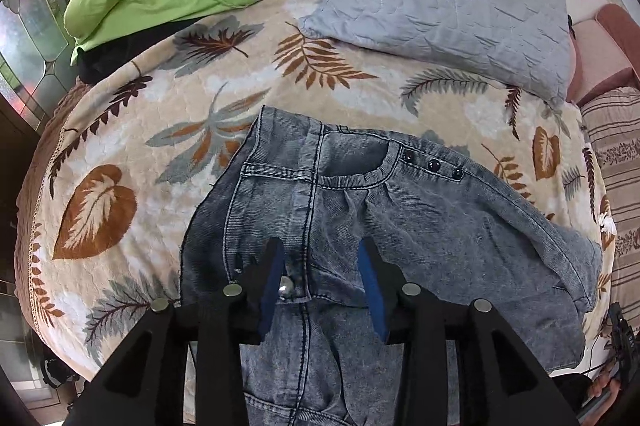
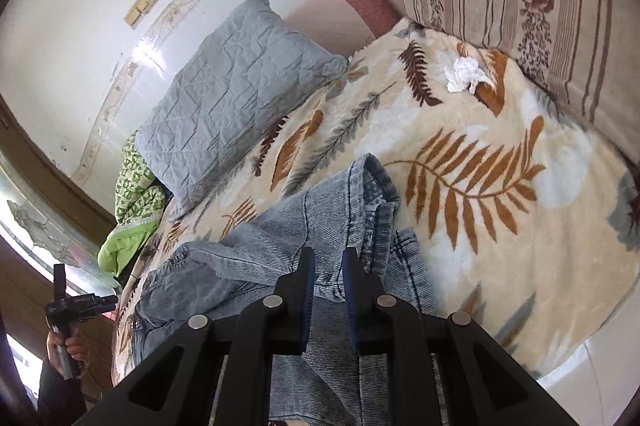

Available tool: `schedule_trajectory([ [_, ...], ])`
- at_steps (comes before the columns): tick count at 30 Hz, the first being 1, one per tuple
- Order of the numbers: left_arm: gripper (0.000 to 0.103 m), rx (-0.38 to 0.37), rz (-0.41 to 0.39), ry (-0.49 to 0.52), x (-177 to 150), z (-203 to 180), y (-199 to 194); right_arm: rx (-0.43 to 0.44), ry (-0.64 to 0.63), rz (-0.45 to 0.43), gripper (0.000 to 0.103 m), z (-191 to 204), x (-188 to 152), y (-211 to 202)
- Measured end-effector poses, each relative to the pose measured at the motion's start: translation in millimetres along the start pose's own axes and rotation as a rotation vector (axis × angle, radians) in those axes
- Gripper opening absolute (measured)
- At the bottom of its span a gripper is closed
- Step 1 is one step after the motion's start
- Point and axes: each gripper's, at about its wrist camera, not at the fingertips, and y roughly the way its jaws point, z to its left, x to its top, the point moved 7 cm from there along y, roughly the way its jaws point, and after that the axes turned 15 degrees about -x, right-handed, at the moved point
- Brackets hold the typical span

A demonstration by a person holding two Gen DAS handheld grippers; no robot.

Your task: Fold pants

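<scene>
Left wrist view: the left gripper (image 1: 322, 254) hangs over the jeans (image 1: 400, 226) on the leaf blanket (image 1: 132, 129), jaws apart astride the fly and clear of the cloth. Right wrist view: the right gripper (image 2: 327, 264) has its jaws pinched on denim.

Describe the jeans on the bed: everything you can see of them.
The jeans are grey-blue acid-washed denim with dark contrast stitching, a curved front pocket, three dark studs beside it and a metal fly button. They lie partly folded and rumpled on the leaf-print blanket, waistband towards the grey pillow. The left gripper hovers open over the fly; whether its fingertips touch the cloth I cannot tell. In the right wrist view the right gripper pinches a fold of denim.
</scene>
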Motion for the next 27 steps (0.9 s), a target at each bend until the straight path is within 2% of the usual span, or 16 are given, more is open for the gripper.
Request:
schedule_trajectory([
  [9,0.043,-0.006,0.013,-0.022,14.8,4.6,17.8,-0.003,0.041,0.003,0.017,1.9,7.9,13.4],
  [11,0.055,-0.008,0.006,-0.021,15.6,7.6,13.2,-0.003,0.046,0.008,0.017,2.4,7.9,15.2],
  [18,0.067,0.013,-0.022,-0.084,17.8,50.2,-17.2,0.014,0.049,-0.006,0.018,2.8,6.3,8.0],
  [19,0.068,0.019,-0.028,-0.103,19.3,60.1,-22.4,0.015,0.048,-0.009,0.022,2.9,5.9,7.0],
  [21,0.069,0.023,-0.042,-0.143,23.3,81.7,-31.2,0.006,0.051,-0.011,0.037,3.1,5.7,7.2],
  [22,0.070,0.017,-0.045,-0.162,25.8,90.6,-33.8,0.003,0.056,-0.009,0.060,3.3,5.5,7.8],
  [23,0.070,0.014,-0.047,-0.179,28.0,99.1,-35.4,0.000,0.067,-0.015,0.072,3.1,5.7,7.6],
  [27,0.071,-0.010,-0.027,-0.238,37.6,120.5,-26.9,0.001,0.077,-0.033,0.072,7.2,6.6,7.3],
])
